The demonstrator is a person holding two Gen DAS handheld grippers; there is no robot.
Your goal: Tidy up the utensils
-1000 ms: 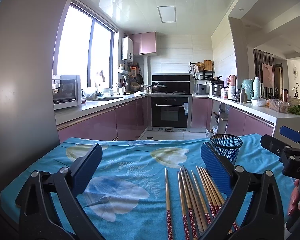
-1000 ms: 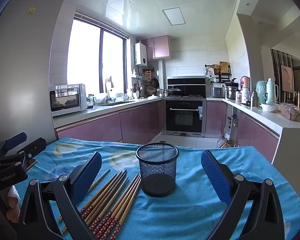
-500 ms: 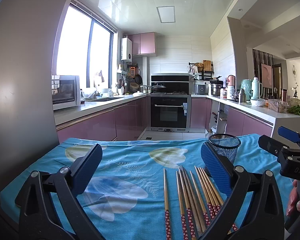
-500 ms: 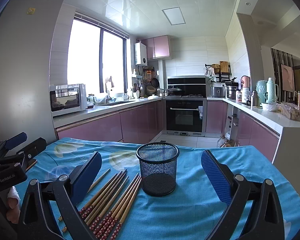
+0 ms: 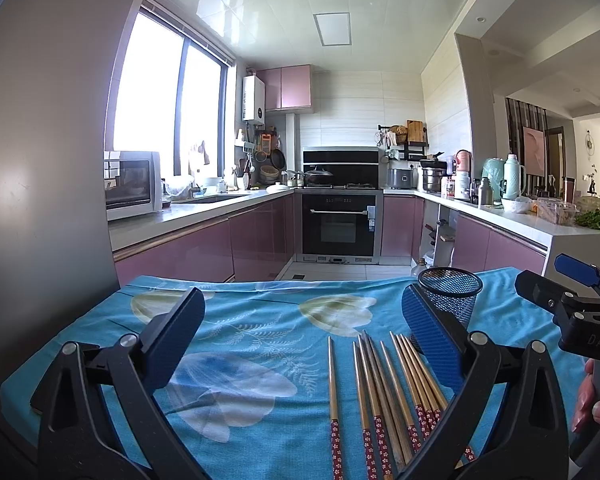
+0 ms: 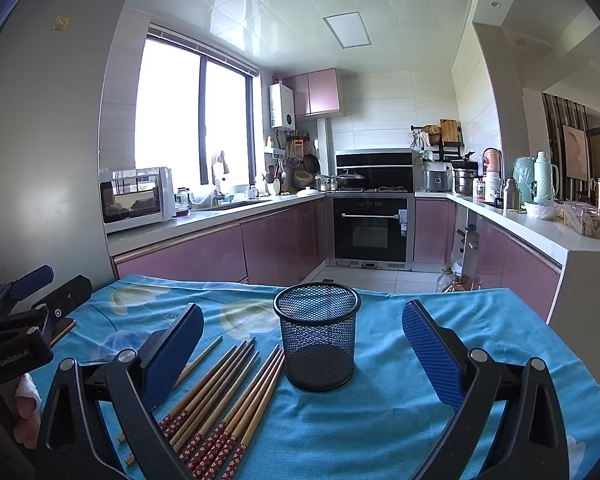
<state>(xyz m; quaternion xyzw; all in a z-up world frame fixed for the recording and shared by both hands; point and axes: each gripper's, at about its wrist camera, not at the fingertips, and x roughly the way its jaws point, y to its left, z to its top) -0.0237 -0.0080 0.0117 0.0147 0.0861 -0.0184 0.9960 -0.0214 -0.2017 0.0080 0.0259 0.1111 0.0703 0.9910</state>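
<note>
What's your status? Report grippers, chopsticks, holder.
Left gripper open, empty. Right gripper open, empty. Chopsticks flat on cloth beside empty mesh holder. Nothing blocking.

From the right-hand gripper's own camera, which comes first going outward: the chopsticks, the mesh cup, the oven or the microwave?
Seen from the right gripper:
1. Chopsticks, on the blue cloth by its left finger.
2. Mesh cup, upright just ahead, between the fingers.
3. Microwave, on the left counter beyond the table.
4. Oven, at the kitchen's far wall.
</note>
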